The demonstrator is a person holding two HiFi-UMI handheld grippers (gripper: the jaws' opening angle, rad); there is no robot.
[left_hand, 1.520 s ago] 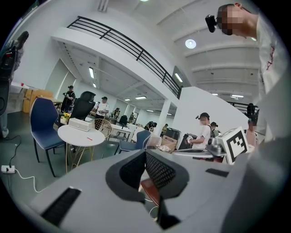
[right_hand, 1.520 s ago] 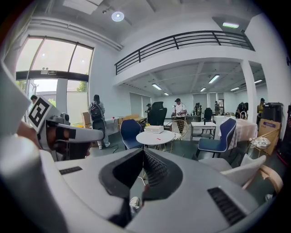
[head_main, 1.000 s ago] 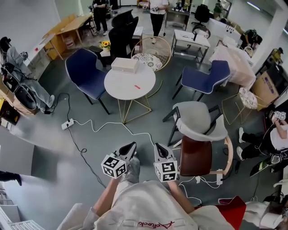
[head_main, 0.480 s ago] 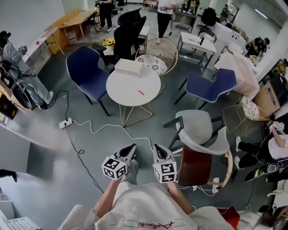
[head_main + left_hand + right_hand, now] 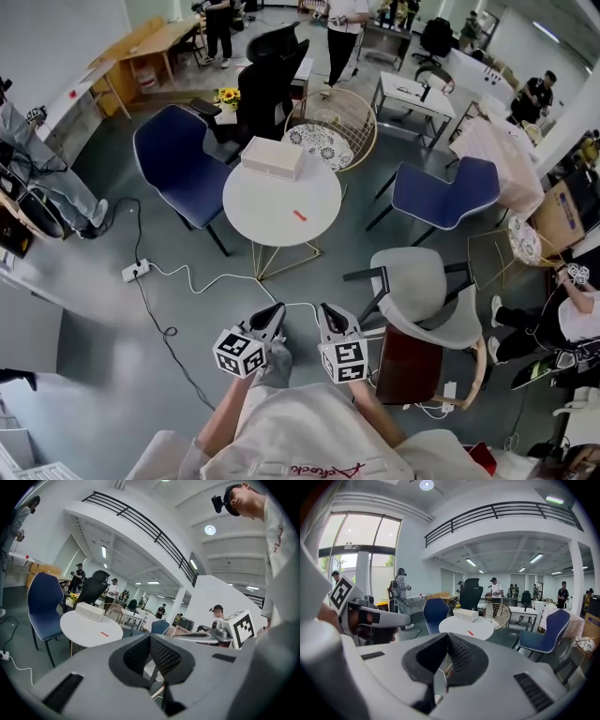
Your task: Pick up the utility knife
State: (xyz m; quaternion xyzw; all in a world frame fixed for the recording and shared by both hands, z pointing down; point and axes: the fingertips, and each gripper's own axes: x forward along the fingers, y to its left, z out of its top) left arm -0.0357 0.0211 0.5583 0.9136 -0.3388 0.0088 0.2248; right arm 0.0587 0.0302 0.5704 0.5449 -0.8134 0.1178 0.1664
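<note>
A red utility knife [image 5: 300, 216] lies on the round white table [image 5: 258, 202] near a white box [image 5: 272, 157]. It is well apart from the person's left gripper [image 5: 272, 312] and right gripper [image 5: 330, 311], held side by side above the grey floor [image 5: 112, 356]. Each gripper's fingers [image 5: 164, 657] are closed together and empty.

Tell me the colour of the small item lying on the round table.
The knife is red, against the white table. Head view shows it best.
</note>
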